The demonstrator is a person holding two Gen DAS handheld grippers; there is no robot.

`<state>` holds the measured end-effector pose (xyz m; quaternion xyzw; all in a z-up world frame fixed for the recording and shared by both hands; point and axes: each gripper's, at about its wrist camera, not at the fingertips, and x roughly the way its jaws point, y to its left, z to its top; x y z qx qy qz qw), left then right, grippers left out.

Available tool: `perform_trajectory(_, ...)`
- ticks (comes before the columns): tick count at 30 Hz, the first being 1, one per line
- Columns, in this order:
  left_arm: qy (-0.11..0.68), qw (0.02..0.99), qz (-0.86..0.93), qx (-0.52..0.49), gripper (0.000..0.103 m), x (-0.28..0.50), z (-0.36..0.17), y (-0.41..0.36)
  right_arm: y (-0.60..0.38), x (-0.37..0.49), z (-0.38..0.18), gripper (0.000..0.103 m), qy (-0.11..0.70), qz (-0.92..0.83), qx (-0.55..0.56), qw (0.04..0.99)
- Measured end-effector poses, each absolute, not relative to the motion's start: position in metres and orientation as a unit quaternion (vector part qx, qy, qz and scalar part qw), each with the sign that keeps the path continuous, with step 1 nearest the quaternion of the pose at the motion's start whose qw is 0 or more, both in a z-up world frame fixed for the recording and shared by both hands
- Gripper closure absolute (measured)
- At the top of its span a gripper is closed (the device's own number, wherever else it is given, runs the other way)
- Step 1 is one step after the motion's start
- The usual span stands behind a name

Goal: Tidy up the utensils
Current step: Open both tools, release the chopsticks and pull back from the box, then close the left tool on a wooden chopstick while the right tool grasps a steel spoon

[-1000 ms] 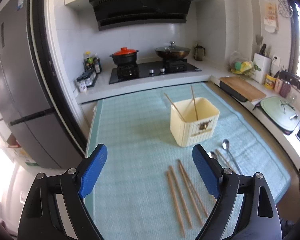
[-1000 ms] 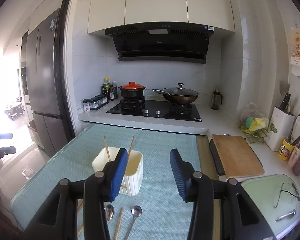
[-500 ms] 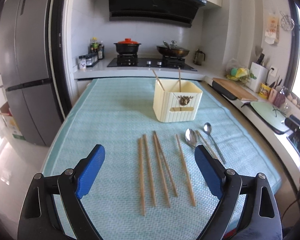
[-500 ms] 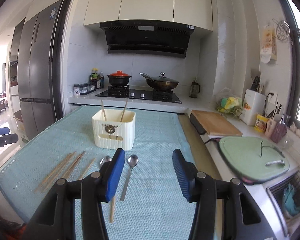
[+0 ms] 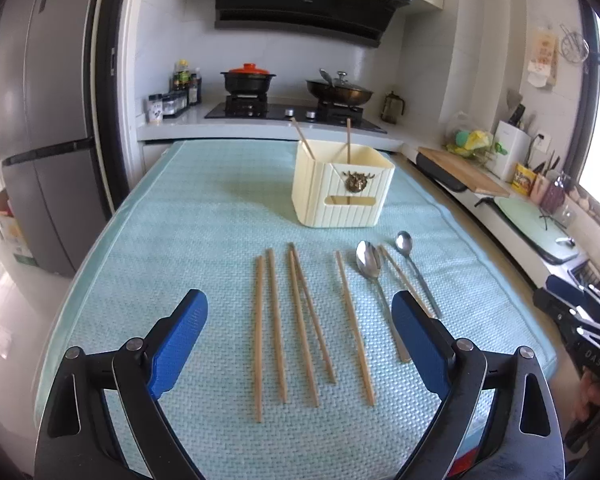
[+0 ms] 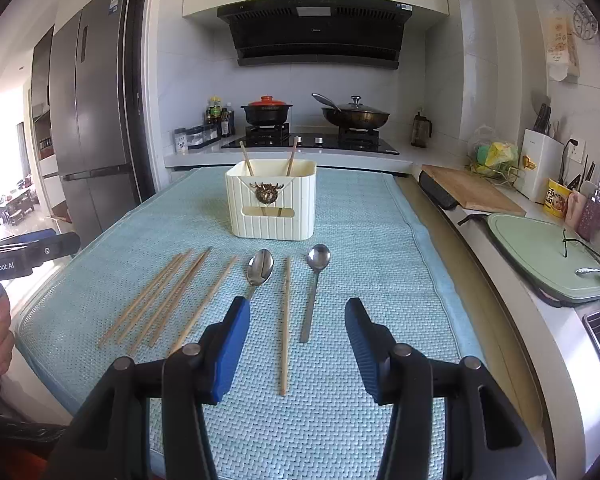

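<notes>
Where a second ago both cameras looked across at the stove with the holder close below, both now sit farther back and tilted down, so the whole row of loose utensils lies in front of them on the pale blue woven mat [image 5: 188,216].

The left gripper [image 5: 299,330], blue-padded with its jaws spread wide and empty, hangs over the near ends of the loose wooden chopsticks [image 5: 296,320]. The right gripper [image 6: 297,326] is likewise spread wide and holds nothing; between its pads lie one chopstick [image 6: 285,324] and the handle of a spoon.

Counted: six wooden chopsticks lie flat on the mat, five grouped on the left and the sixth between the spoons. Two more chopsticks [image 6: 268,158] stand leaning inside the cream ribbed plastic utensil holder [image 6: 271,204], which sits upright on the mat beyond the row. Two steel spoons lie bowl-end toward the holder: the larger spoon [image 6: 260,267] and, to its right, the smaller round-bowled spoon [image 6: 318,258].

On the stove behind stand one black pot with an orange lid [image 6: 267,110] and one lidded wok [image 6: 356,116].
</notes>
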<state>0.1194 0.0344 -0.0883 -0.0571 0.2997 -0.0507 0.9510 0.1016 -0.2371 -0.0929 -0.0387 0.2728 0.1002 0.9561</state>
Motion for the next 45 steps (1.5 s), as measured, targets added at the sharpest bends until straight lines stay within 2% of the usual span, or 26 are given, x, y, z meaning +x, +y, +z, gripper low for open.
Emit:
perform_trajectory(11, 0.318, 0.943, -0.047, -0.080, 0.008, 0.125, -0.095, 0.039, -0.225, 0.102, -0.094, 0.053, 0.277, 0.114, -0.045, 0.953)
perform_trajectory(17, 0.328, 0.942, -0.058, -0.024, 0.008, 0.131, -0.095, 0.023, -0.228, 0.103, -0.093, 0.052, 0.282, 0.107, -0.047, 0.952)
perform_trajectory(18, 0.328, 0.942, -0.063, -0.022, 0.004, 0.130, -0.094, 0.021, -0.228, 0.103, -0.091, 0.052, 0.279, 0.105, -0.050, 0.953)
perform_trajectory(19, 0.327, 0.942, -0.067, -0.025, 0.001, 0.129, -0.093, 0.020, -0.228, 0.103, -0.090, 0.053, 0.277, 0.102, -0.053, 0.954)
perform_trajectory(31, 0.355, 0.927, -0.074, -0.100, 0.001, 0.115, -0.114, 0.058, -0.225, 0.105, -0.110, 0.052, 0.291, 0.087, -0.066, 0.950)
perform_trajectory(45, 0.397, 0.917, -0.020, -0.031, 0.001, 0.151, -0.153, 0.069, -0.235, 0.121, -0.128, 0.052, 0.318, 0.078, -0.055, 0.943)
